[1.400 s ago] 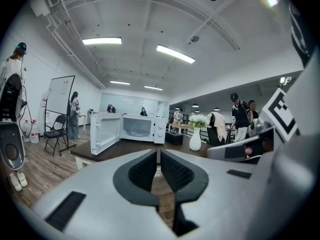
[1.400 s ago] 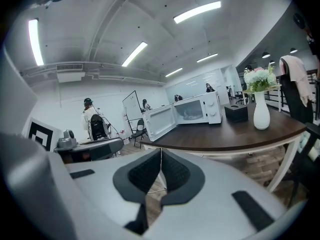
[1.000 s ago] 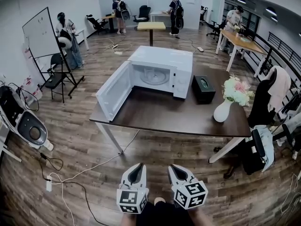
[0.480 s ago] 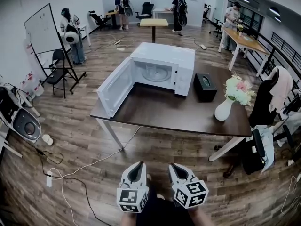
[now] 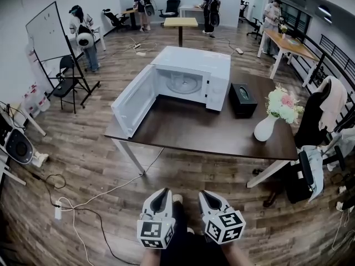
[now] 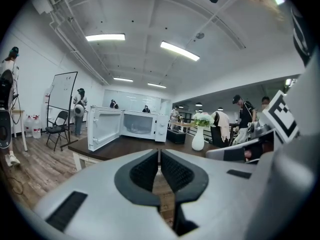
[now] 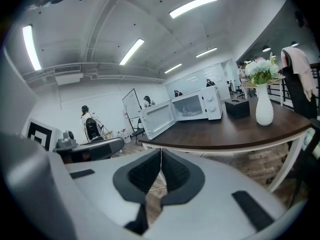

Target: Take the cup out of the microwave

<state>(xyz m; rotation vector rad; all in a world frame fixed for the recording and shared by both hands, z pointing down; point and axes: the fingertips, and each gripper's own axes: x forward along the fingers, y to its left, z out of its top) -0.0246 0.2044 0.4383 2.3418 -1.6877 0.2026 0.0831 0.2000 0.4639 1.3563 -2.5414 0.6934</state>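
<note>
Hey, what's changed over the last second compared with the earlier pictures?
Very little. What looks like the person's shoe now shows farther ahead between the grippers, and the room has slid slightly in the head view, so the person seems to be stepping forward. Nothing was taken hold of or let go. The left gripper and right gripper stay low, jaws shut and empty. The microwave door stays open.

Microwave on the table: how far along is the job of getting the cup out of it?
Done: the door of the microwave stands open. In hand: nothing; the left claw and right claw are shut and empty, held short of the table. Left: I see only the turntable inside and no cup anywhere, so whether any removal remains is unclear.
</note>
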